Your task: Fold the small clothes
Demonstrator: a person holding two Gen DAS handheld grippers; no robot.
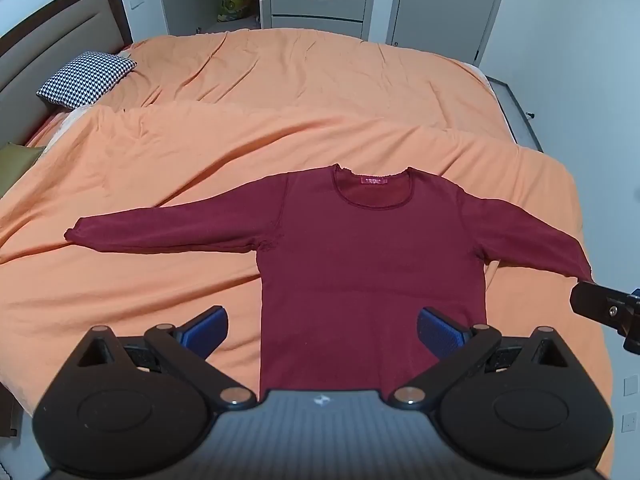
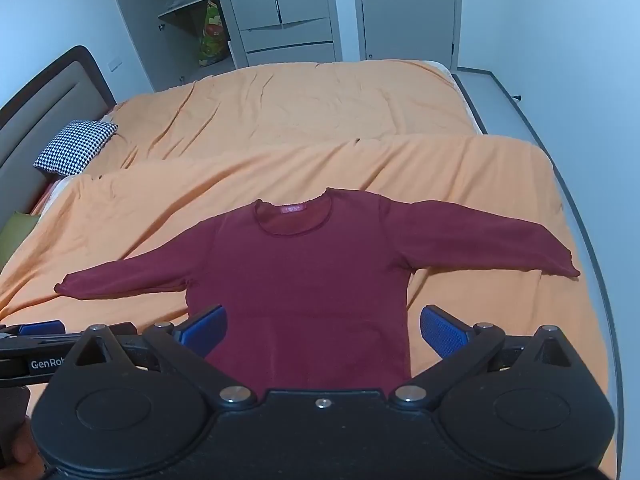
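A dark red long-sleeved top (image 1: 372,252) (image 2: 304,276) lies flat on the orange bed cover, neck hole away from me and both sleeves spread out sideways. My left gripper (image 1: 322,330) hovers above its lower hem, open wide with blue pads and nothing between them. Over the same lower part, my right gripper (image 2: 322,330) is open and empty as well. In the left wrist view a black part of the right gripper (image 1: 608,312) shows beside the right cuff. The left gripper (image 2: 44,336) shows at the left edge of the right wrist view.
The orange cover (image 1: 280,128) is wrinkled, with a raised fold across the bed behind the top. A black-and-white checked pillow (image 1: 86,78) lies by the headboard (image 1: 52,40) at the left. Grey wardrobes (image 2: 280,12) and a door stand beyond the bed.
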